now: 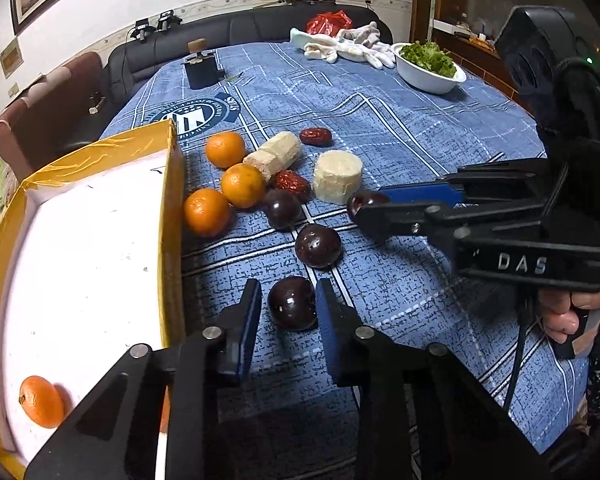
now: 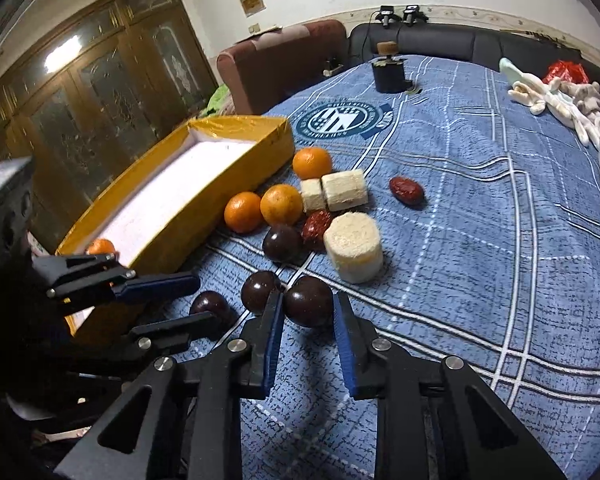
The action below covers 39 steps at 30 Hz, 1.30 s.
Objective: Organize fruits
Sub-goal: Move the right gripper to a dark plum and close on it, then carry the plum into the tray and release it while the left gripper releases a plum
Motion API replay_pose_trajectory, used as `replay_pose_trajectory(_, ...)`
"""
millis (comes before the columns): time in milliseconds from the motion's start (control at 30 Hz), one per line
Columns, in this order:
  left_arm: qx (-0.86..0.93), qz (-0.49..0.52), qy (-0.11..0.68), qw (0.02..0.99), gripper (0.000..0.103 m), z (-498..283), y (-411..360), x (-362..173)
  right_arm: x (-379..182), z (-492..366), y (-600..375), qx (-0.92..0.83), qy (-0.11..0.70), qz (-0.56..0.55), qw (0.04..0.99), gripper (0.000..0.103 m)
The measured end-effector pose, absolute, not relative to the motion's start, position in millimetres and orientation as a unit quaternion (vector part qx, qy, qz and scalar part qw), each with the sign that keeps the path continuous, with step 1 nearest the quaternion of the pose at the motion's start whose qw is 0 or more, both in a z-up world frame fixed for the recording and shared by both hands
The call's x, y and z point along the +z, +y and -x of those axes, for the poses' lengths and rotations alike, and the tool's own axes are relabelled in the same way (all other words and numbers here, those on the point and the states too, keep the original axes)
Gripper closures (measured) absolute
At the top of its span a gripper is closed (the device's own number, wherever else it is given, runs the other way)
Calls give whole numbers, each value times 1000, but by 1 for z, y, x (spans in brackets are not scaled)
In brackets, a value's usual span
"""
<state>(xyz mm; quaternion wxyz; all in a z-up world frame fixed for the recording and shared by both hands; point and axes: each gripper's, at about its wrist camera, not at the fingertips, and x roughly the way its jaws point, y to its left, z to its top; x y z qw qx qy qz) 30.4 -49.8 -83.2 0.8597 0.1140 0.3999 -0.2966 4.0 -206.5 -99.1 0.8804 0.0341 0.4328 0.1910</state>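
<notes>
Left wrist view: left gripper (image 1: 288, 312) spread, blue pads on either side of a dark plum (image 1: 292, 303) on the blue tablecloth (image 1: 420, 128), gaps visible on both sides. Right gripper (image 2: 306, 320) likewise released, straddling another plum (image 2: 309, 301), left pad just beside it, not clamped. Two more plums (image 1: 318, 245) lie just beyond. Farther: three oranges (image 1: 243, 185), red dates (image 1: 316, 136), pale cut cylinders (image 1: 337, 176). Yellow box (image 1: 171, 200) at left holds one orange (image 1: 41, 401) in its near corner. White bowl of greens (image 1: 428, 74) far right.
</notes>
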Motion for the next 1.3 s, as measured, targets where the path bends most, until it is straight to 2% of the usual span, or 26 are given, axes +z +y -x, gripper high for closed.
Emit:
replay_pose_trajectory(133,-295,-133,395,860,79,-27,-52,-84,-98,-5,-214,189,436,-60,878,78)
replay_pose_trajectory(167,-296,-152,394,856,77,-25,-56,-86,-97,-4,-215,188,435,-61,878,78)
replay_pose_trajectory(233,-292,-183,393,852,68,-20,-64,-90,-96,-3,-215,188,433,-64,879,78)
replay_pose_trajectory(367,-274,-199,386,858,67,-19,-70,-94,-95,-2,-215,188,431,-65,880,78)
replay_pose_trajectory(533,-270,-167,387,866,82,-26,-61,-88,-94,-3,-216,188,430,-69,880,78)
replay_pose_trajectory(967,-309,-73,344,884,82,-1,-15,-42,-84,3,-207,204,409,-70,887,78)
replay_pose_trajectory(1133,-264,-72,313,910,82,6,30,-25,-62,12,-165,238,393,-38,887,78)
replay_pose_trajectory(1300,-209,-52,321,922,82,-3,78,-33,-43,22,-99,294,370,8,881,78)
